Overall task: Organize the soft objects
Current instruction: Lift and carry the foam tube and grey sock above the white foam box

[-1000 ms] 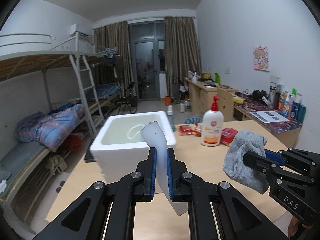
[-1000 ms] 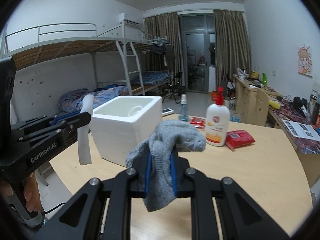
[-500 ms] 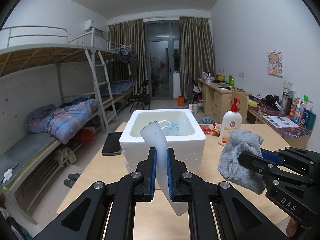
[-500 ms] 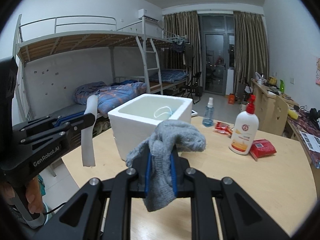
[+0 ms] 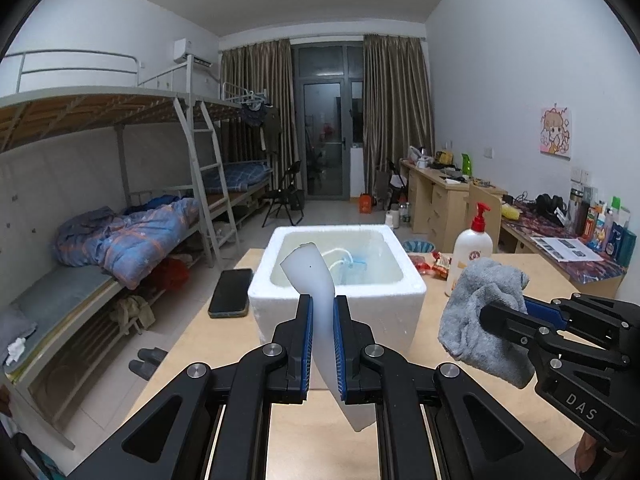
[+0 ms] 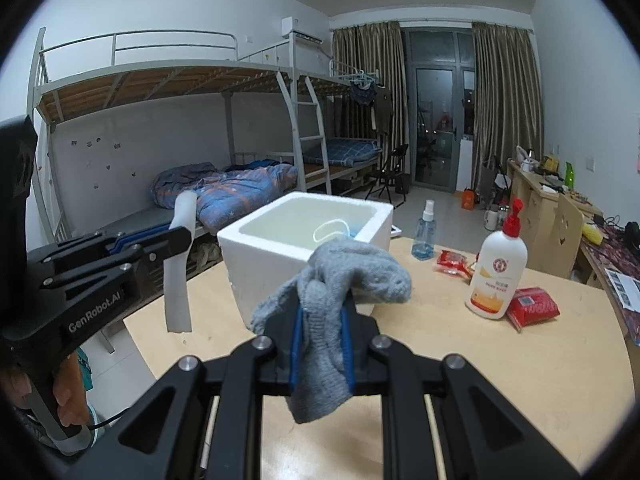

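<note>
My left gripper (image 5: 321,304) is shut on a white foam strip (image 5: 310,276) and holds it upright above the table, just in front of the white foam box (image 5: 336,300). The strip also shows in the right wrist view (image 6: 178,276). My right gripper (image 6: 321,312) is shut on a grey sock (image 6: 352,276), held above the table to the right of the box (image 6: 280,256); the sock also shows in the left wrist view (image 5: 480,312). A blue face mask (image 5: 352,270) lies inside the box.
On the wooden table (image 6: 500,360) stand a white pump bottle (image 6: 498,276), red packets (image 6: 534,306), a blue spray bottle (image 6: 425,238) and a black phone (image 5: 231,292). Bunk beds (image 5: 120,240) are left, desks (image 5: 440,196) right.
Both grippers have swung left and risen with their loads, so the box now sits centred ahead and its inside with the mask shows. Neither grip has changed.
</note>
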`<act>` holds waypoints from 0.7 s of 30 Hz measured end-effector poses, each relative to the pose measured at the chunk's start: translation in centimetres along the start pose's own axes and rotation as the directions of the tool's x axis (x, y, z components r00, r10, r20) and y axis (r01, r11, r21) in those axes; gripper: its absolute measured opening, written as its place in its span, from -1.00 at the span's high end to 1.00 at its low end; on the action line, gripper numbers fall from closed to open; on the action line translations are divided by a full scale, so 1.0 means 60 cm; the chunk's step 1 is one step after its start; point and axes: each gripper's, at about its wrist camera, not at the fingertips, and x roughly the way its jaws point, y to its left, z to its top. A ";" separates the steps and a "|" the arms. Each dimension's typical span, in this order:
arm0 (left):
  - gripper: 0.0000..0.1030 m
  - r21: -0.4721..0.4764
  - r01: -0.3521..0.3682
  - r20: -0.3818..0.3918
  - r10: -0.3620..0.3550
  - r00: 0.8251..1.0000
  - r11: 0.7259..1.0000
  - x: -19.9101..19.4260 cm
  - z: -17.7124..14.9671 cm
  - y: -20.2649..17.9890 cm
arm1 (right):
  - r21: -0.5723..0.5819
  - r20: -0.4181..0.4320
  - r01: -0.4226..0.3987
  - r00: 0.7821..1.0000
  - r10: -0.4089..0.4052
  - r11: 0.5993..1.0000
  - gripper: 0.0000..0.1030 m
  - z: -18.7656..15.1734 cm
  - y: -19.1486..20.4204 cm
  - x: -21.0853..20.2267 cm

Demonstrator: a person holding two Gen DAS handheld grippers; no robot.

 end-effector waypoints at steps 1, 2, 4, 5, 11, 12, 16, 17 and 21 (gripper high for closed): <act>0.80 0.000 -0.003 0.006 0.003 1.000 1.000 0.000 0.004 0.001 | -0.001 0.007 -0.002 1.000 0.002 1.000 0.61 0.004 -0.001 -0.001; 0.80 0.000 -0.007 0.014 0.007 1.000 1.000 -0.001 0.007 0.002 | -0.004 0.012 -0.001 1.000 0.001 1.000 0.61 0.009 -0.002 -0.001; 0.80 -0.001 -0.020 0.037 0.020 0.999 1.000 -0.003 0.015 0.005 | -0.008 0.019 0.003 1.000 -0.003 1.000 0.61 0.017 -0.004 -0.001; 0.80 0.001 -0.020 0.042 0.020 0.999 1.000 -0.004 0.018 0.006 | -0.012 0.021 0.002 1.000 -0.002 1.000 0.61 0.021 -0.003 -0.001; 0.80 0.007 -0.025 0.053 0.025 0.998 1.000 0.004 0.032 0.010 | -0.028 0.039 -0.009 0.999 0.010 1.000 0.61 0.041 0.001 0.006; 0.80 0.007 -0.026 0.053 0.026 0.998 1.000 0.004 0.032 0.011 | -0.029 0.037 -0.012 0.999 0.013 1.000 0.61 0.041 0.002 0.010; 0.80 0.010 -0.017 0.036 0.017 0.999 1.000 0.017 0.036 0.014 | -0.025 0.024 -0.016 1.000 0.017 1.000 0.61 0.042 -0.003 0.024; 0.80 0.011 -0.012 0.030 0.011 0.999 1.000 0.021 0.038 0.016 | -0.025 0.022 -0.017 1.000 0.017 1.000 0.61 0.044 -0.004 0.027; 0.80 0.008 -0.019 0.034 0.019 0.999 1.000 0.031 0.045 0.018 | -0.026 0.025 -0.018 1.000 0.019 0.999 0.61 0.055 -0.004 0.034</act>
